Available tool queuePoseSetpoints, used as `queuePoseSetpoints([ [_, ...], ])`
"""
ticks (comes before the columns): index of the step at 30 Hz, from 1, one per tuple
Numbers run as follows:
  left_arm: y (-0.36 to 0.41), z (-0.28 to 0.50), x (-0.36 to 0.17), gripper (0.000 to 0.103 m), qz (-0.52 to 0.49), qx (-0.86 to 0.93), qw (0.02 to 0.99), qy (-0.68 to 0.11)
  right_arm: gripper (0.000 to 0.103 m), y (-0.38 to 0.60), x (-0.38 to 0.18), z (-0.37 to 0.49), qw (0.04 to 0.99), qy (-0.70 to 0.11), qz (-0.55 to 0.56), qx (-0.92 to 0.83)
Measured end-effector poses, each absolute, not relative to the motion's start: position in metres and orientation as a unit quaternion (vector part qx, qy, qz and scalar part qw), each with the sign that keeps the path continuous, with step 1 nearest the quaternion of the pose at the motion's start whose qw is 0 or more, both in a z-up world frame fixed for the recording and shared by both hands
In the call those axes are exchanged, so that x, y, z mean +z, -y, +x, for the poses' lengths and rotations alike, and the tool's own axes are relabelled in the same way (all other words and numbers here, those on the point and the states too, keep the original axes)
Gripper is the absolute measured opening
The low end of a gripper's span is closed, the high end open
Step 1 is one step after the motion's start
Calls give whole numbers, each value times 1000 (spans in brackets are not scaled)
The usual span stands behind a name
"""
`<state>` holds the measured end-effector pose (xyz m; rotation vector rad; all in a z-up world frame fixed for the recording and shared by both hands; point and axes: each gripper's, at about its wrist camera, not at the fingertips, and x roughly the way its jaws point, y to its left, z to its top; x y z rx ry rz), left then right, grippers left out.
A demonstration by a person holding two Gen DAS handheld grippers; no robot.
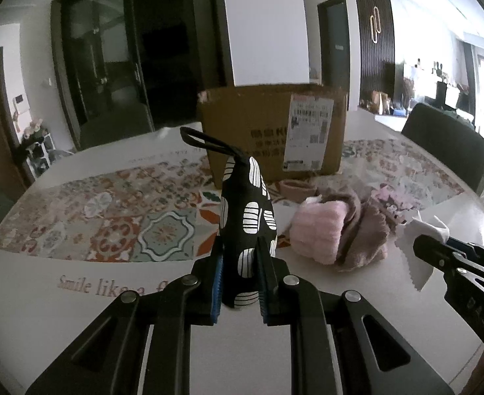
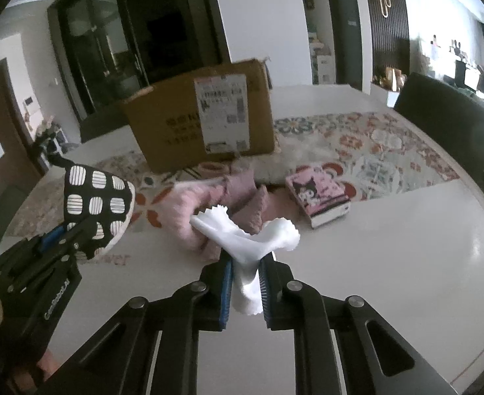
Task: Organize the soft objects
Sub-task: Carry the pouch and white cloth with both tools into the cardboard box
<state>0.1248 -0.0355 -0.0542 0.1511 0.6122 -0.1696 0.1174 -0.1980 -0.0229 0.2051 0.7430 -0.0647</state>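
left wrist: fingers grip one oven mitt | right fingers grip one cloth

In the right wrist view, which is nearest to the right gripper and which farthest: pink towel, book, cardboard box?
From the right gripper, which is shut on a white cloth:
1. Pink towel, just ahead, slightly left.
2. Book, ahead on the right.
3. Cardboard box, at the back, left of centre.

Home dining area: white table with patterned runner, dark chair, glass doors.
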Motion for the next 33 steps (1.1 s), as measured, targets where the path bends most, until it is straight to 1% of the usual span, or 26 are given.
queuePoseSetpoints([
  [7, 30, 110, -27, 19, 68, -84, 952, -286, 15, 194, 7, 108, 940, -330, 91, -11],
  [15, 31, 115, 15, 19, 78, -80, 964, -242, 15, 189, 39, 120, 949, -304, 83, 19],
  [26, 33, 166, 60, 19, 65, -80, 970, -220, 15, 188, 88, 174, 965, -256, 50, 31],
  [33, 42, 203, 79, 19, 73, -82, 972, -206, 15, 192, 114, 218, 968, -244, 34, 40],
])
